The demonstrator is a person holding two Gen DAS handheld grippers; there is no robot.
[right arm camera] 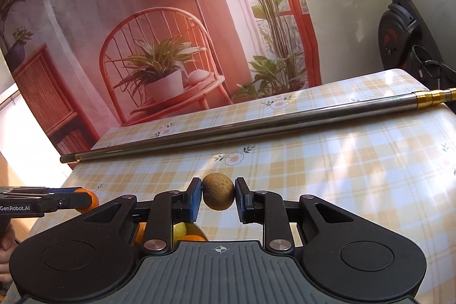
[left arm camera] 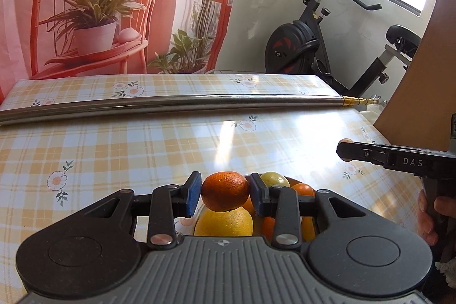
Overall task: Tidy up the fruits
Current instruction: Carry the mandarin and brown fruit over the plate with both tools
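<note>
My left gripper is shut on an orange and holds it just above a pile of fruit: a large yellow citrus, a pale yellow-green fruit and more oranges. Their container is hidden by the gripper. My right gripper is shut on a small brown round fruit, held above the table. It shows side-on at the right of the left wrist view. The left gripper with its orange shows at the left of the right wrist view.
A long steel pole with a brass end lies across the checked, flowered tablecloth at the back. A printed backdrop hangs behind the table. An exercise bike stands past the far right corner. A brown board leans at the right.
</note>
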